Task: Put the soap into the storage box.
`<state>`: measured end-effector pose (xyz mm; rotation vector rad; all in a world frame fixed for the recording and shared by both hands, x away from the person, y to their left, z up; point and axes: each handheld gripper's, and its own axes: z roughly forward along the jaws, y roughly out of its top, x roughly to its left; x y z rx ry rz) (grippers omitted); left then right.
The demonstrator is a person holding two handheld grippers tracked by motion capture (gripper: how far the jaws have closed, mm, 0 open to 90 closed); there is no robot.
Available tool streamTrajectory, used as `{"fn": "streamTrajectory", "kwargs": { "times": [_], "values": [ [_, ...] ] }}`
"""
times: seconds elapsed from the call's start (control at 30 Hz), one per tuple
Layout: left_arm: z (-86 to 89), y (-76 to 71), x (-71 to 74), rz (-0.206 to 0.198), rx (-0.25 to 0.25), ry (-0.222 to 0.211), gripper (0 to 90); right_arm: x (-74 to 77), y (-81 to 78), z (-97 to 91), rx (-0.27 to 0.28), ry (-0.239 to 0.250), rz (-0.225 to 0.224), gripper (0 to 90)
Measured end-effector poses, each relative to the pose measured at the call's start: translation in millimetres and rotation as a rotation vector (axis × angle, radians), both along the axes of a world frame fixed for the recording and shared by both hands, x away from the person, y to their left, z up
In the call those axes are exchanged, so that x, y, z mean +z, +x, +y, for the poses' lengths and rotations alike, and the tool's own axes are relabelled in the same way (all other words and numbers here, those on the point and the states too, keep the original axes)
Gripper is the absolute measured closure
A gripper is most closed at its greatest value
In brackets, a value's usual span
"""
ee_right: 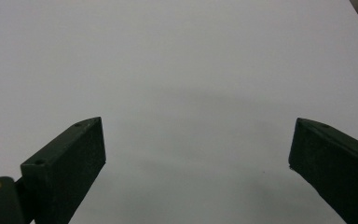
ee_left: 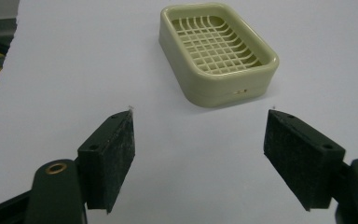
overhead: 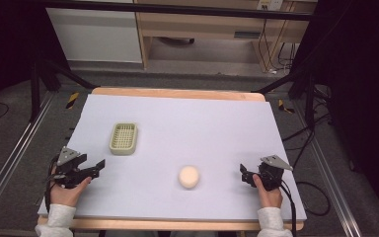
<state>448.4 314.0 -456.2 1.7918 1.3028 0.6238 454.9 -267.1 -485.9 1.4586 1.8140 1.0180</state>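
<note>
A pale green soap dish (overhead: 124,138) with a grid floor lies left of the middle of the white sheet; it is empty (ee_left: 216,51). A round cream soap bar (overhead: 188,176) rests on the sheet nearer the front, right of the dish. My left gripper (overhead: 97,167) is held at the front left edge, open, with its jaws spread wide (ee_left: 200,140) and the dish just ahead of them. My right gripper (overhead: 243,174) is held at the front right, open (ee_right: 198,154), with bare sheet between its jaws. The soap lies to its left, apart from it.
The white sheet (overhead: 202,128) covers a wooden table (overhead: 177,93). Dark floor, metal frame legs and cables surround the table, with cables at the right (overhead: 311,138). A wooden bench (overhead: 202,24) stands behind.
</note>
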Motion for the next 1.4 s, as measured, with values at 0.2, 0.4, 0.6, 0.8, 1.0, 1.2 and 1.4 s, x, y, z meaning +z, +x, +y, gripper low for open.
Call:
{"fn": "streamTrajectory", "kwargs": {
  "times": [0.2,0.4,0.6,0.8,1.0,1.2,1.4],
  "values": [
    [-2.1,-0.9,2.5,-0.013,-0.008,-0.001,25.0,-0.1,0.1,-0.1,0.002,0.000,0.001,4.1],
    [-3.8,-2.1,5.0,-0.012,-0.018,-0.013,25.5,-0.2,0.4,0.2,0.003,-0.005,0.003,4.1],
    [-6.7,-3.3,9.6,-0.020,-0.032,-0.026,25.5,-0.3,0.5,1.0,0.003,-0.009,0.006,4.1],
    [-13.7,-4.3,14.5,-0.033,-0.056,-0.029,25.4,-0.5,1.2,0.7,0.008,-0.009,0.010,4.1],
    [-19.9,-5.2,18.5,-0.037,-0.074,-0.028,25.3,-0.6,1.3,0.8,0.009,-0.009,0.012,4.1],
    [-26.6,-7.8,24.2,-0.054,-0.099,-0.025,25.0,-0.6,1.1,1.1,0.007,-0.010,0.011,4.1],
    [-32.2,-8.6,26.5,-0.052,-0.121,-0.019,24.9,-0.7,1.4,0.9,0.009,-0.011,0.011,4.1]
  ]
}}
